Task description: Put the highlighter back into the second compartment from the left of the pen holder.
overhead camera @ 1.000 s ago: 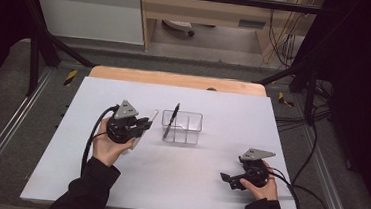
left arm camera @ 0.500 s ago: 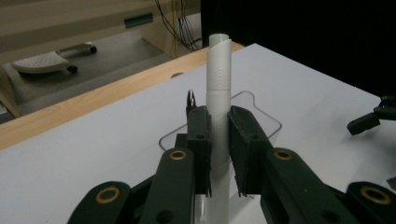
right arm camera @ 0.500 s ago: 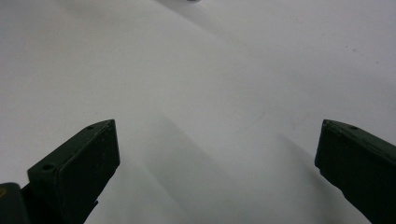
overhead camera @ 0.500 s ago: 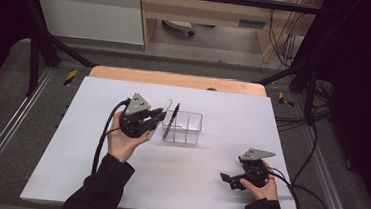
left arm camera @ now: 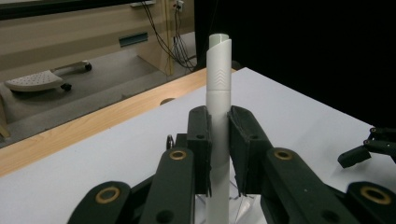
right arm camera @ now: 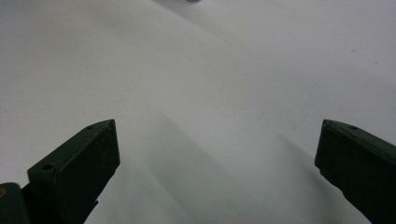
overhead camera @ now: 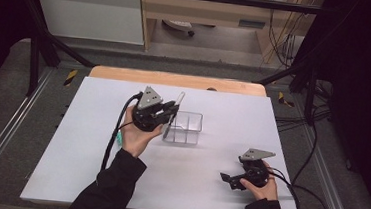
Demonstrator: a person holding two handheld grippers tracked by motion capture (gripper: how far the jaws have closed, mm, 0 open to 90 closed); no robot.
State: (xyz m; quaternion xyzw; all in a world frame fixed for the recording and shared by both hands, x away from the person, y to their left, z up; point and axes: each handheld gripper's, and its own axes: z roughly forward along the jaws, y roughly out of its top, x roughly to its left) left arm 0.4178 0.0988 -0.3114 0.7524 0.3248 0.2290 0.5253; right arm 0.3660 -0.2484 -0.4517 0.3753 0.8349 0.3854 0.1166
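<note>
one raised left gripper (overhead camera: 168, 114) around upright pen (left arm camera: 219, 107)

Pen (left arm camera: 218, 93): matt white plastic, smooth, faint chevron texture. Box (overhead camera: 184, 127): clear glossy plastic. Fingers (left arm camera: 200, 149): matt black plastic, brass-look rivets. Table (overhead camera: 223, 112): matt white sheet, bare wood edge upper frame. Sleeve (overhead camera: 112, 184): black cloth.

Left gripper view: lower end of the white pen (left arm camera: 219, 116) ran out of frame at the bottom edge, its tip unseen; the jaws of the left tool (left arm camera: 219, 154) covered part of its barrel. High view: pen too small to read any marking; clear box (overhead camera: 184, 128) partly hidden behind that tool. Right gripper view: both jaws of the right tool (right arm camera: 217, 154) cut off by the frame edges.
</note>
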